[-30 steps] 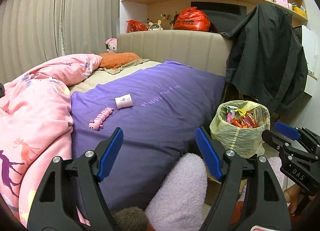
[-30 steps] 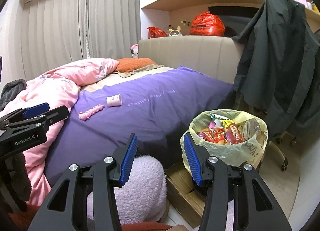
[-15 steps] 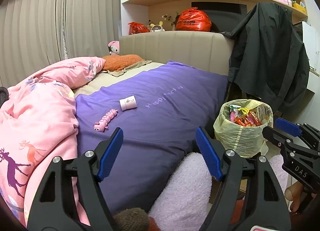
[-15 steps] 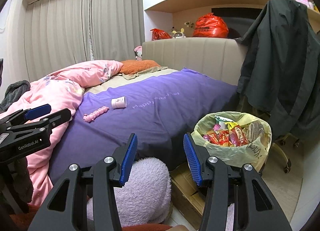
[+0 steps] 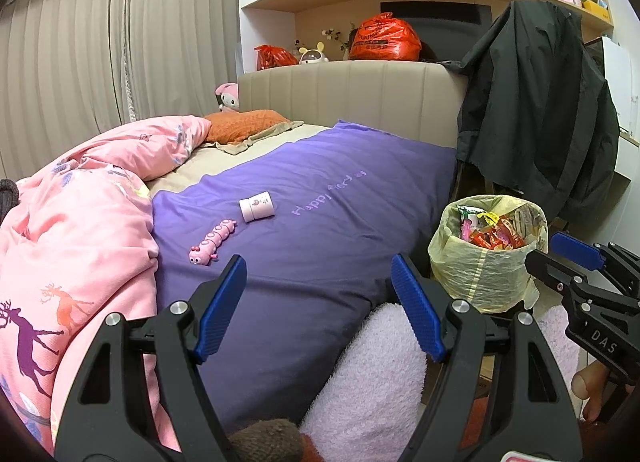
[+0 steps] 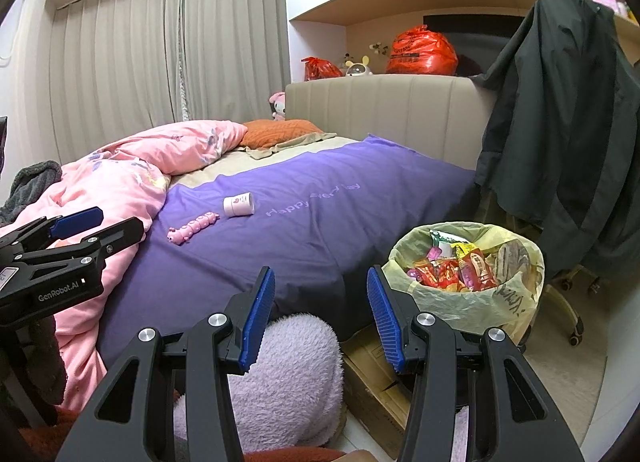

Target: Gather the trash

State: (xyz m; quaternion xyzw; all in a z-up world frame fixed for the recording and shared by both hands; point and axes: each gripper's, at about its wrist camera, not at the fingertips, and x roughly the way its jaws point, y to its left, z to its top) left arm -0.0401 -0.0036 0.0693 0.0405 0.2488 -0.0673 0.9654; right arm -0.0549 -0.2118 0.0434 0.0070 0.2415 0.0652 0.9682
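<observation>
We hold both tongs spread wide and empty in front of the bed. Our left tongs point(image 5: 318, 302) hover over the near edge of the purple cover point(image 5: 320, 222), with nothing between the blue pads. Our right tongs point(image 6: 320, 314) hang above a fluffy lilac cushion point(image 6: 288, 374) at the foot of the bed, likewise gripping nothing; they sit nearer to each other than the left pair.

On the purple cover lie two small things, well apart from both tongs: a pale pink jar point(image 5: 257, 211) on its side, and just beside it a pink caterpillar toy point(image 5: 212, 242). A pink quilt point(image 5: 72, 246) is bunched along the left side of the bed, and an orange pillow point(image 5: 244, 124) rests near the headboard.

The trash bin point(image 6: 468, 298), lined with a yellowish bag, stands on the floor beside the bed, to the right of our right tongs. It is filled close to the rim with red and yellow wrappers point(image 6: 452, 270). A flat cardboard box point(image 6: 372, 382) lies near its base. Behind the bin a dark jacket point(image 6: 560, 122) hangs over a chair. Two red bags point(image 5: 384, 38) sit on the ledge behind the headboard.
</observation>
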